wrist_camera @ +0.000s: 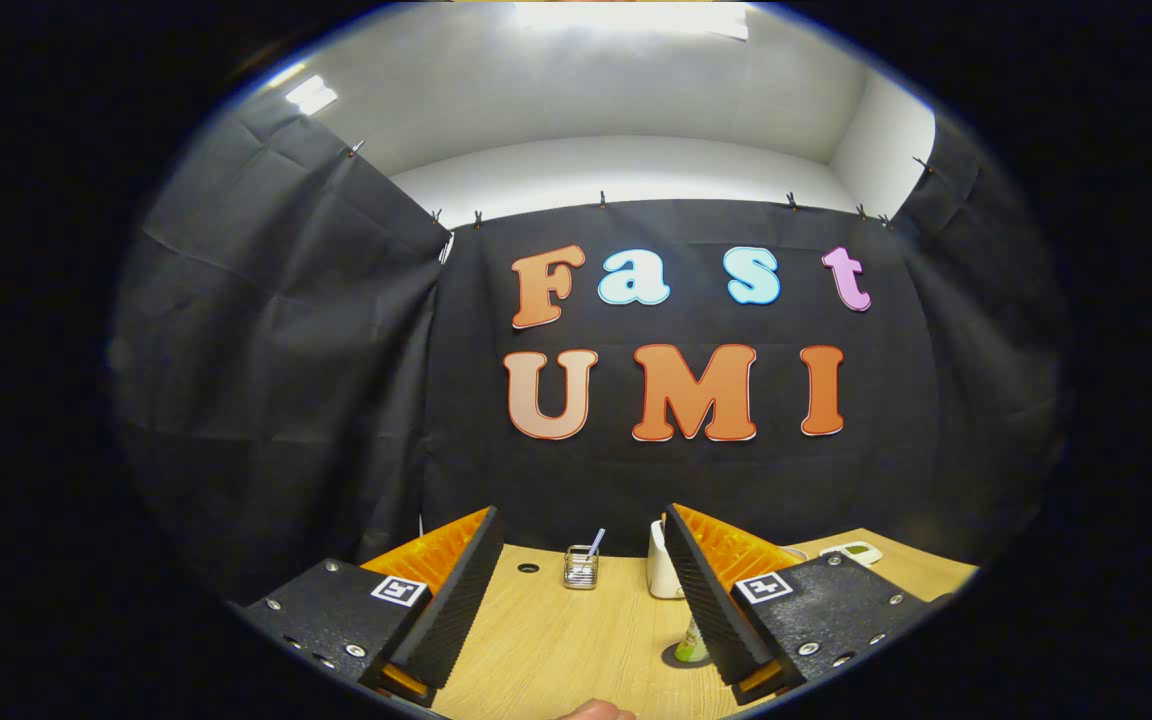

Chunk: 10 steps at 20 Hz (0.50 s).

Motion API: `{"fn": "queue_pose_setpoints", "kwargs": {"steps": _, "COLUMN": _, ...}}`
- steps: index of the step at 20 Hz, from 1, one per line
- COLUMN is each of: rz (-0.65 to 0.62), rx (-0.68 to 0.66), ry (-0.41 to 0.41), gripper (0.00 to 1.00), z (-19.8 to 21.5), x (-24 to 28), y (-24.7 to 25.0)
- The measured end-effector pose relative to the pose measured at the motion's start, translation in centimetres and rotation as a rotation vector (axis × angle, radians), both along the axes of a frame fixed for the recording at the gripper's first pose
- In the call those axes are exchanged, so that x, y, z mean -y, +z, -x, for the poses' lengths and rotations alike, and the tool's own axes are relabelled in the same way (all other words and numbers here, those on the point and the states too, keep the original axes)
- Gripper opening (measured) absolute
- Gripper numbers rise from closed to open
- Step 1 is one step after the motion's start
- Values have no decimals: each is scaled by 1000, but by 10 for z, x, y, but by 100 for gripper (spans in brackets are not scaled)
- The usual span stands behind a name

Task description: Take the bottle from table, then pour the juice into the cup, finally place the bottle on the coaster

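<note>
My gripper (581,525) is open and held above the wooden table (556,630), with nothing between its fingers. A greenish bottle (693,640) stands low beside the inner face of the right finger, which hides most of it. It rests on a dark round coaster (677,657). A white cup (660,575) stands farther back, partly behind the right fingertip. A small clear glass (581,568) with a straw in it stands beyond the fingers, near the table's far edge.
A small dark hole (528,568) marks the tabletop left of the glass. A white flat device (853,552) lies at the far right of the table. Black cloth walls close in the booth. A person's fingertip (596,710) shows at the near edge.
</note>
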<state>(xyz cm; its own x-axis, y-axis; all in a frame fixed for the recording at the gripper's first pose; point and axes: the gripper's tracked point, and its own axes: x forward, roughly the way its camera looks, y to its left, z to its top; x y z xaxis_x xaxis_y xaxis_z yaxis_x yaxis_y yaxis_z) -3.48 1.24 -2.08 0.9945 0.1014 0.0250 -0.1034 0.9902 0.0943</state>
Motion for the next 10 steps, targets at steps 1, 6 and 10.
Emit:
{"fn": "queue_pose_setpoints", "kwargs": {"steps": 1, "rz": -15, "rx": -8, "ry": 0, "gripper": 96, "z": 6, "x": 0, "y": 0}}
{"fn": "queue_pose_setpoints", "kwargs": {"steps": 6, "rz": -36, "rx": 13, "ry": 7, "gripper": 96, "z": 33, "x": -1, "y": 12}}
{"fn": "queue_pose_setpoints", "kwargs": {"steps": 10, "rz": -85, "rx": 50, "ry": 30, "gripper": 96, "z": 44, "x": -5, "y": 28}}
